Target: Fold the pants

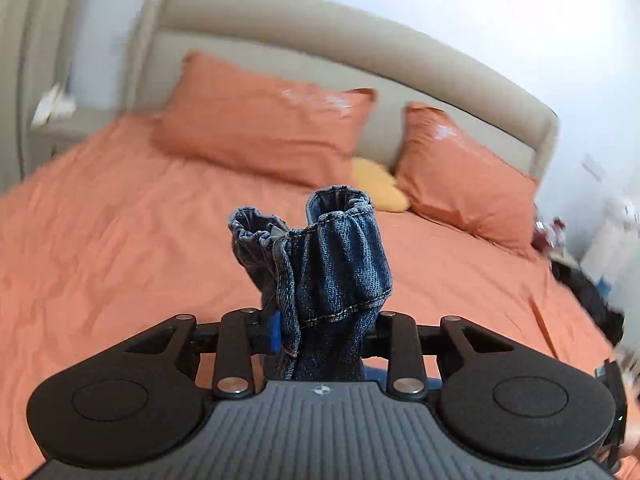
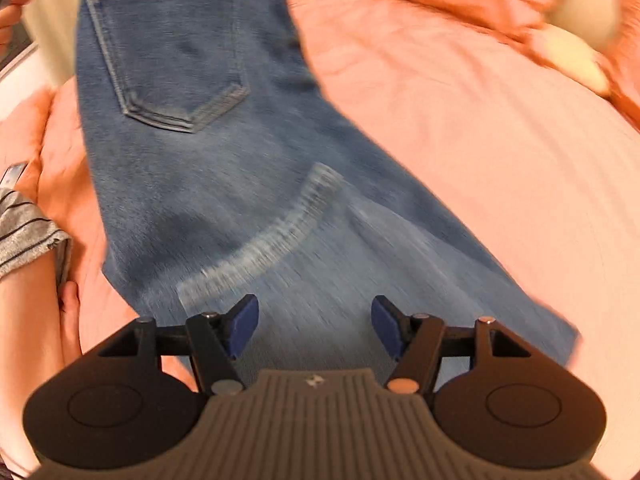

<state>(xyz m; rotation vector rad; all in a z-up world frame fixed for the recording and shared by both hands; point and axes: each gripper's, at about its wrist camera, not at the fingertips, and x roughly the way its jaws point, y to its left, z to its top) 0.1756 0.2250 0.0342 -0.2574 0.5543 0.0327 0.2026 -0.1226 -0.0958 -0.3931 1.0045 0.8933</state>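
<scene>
soft, heavy denim pants [image 2: 208,184] bunched in the pinching left gripper [image 1: 320,332], draped over orange bed [image 2: 460,160]; right gripper [image 2: 314,328] spread, hem nearest.

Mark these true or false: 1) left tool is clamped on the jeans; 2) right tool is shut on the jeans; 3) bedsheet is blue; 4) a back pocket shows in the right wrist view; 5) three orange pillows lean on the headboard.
1) True: the left tool is shut on a bunch of the jeans.
2) False: the right tool is open, jeans under it.
3) False: the bedsheet is orange.
4) True: the back pocket faces the camera.
5) False: two orange pillows; a small yellow cushion lies between them.
</scene>
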